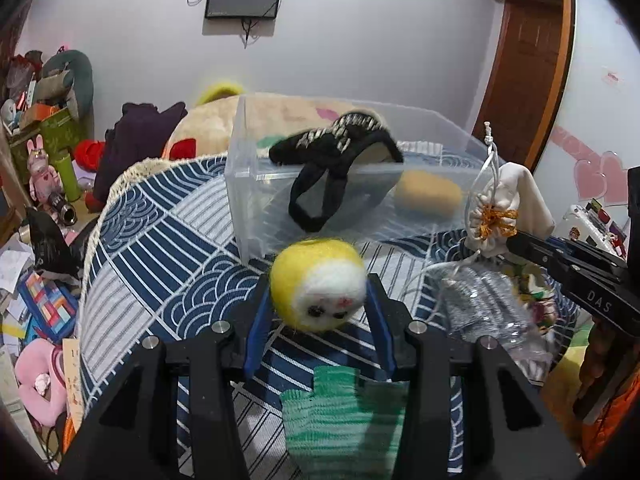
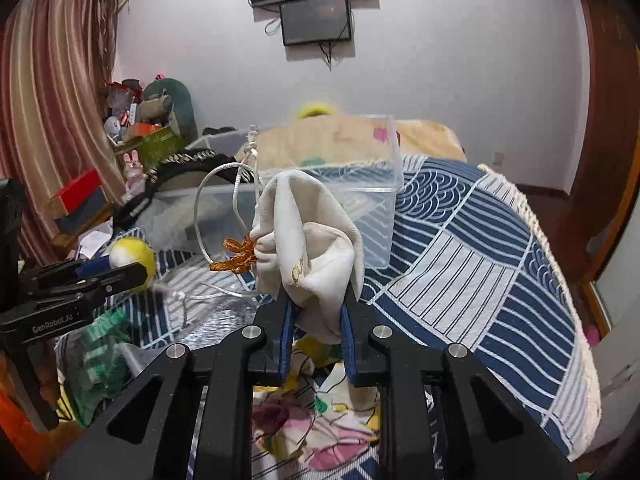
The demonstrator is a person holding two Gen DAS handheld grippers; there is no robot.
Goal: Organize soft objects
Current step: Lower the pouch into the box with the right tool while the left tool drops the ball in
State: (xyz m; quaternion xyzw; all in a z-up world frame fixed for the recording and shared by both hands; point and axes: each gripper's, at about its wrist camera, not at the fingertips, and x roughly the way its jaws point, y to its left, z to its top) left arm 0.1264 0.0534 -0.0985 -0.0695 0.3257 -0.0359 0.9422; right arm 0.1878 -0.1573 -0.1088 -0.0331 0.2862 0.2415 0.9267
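My left gripper [image 1: 318, 286] is shut on a yellow and white plush ball [image 1: 318, 282] with a small face, held above the table in front of a clear plastic bin [image 1: 248, 184]. A black strappy item [image 1: 332, 160] hangs over the bin's front wall and a tan soft piece [image 1: 428, 194] lies inside. My right gripper [image 2: 316, 308] is shut on a white drawstring pouch [image 2: 308, 236] with a gold ribbon [image 2: 238, 258] and white cord, held up near the bin [image 2: 372, 200]. The plush ball [image 2: 132, 258] also shows in the right wrist view.
The round table has a blue and white patterned cloth [image 1: 160, 248]. On it lie a green knit piece [image 1: 344, 412], a crinkled clear bag [image 1: 488, 304] and a floral cloth [image 2: 316, 424]. Clutter and plush toys [image 1: 40, 176] fill the floor to the left.
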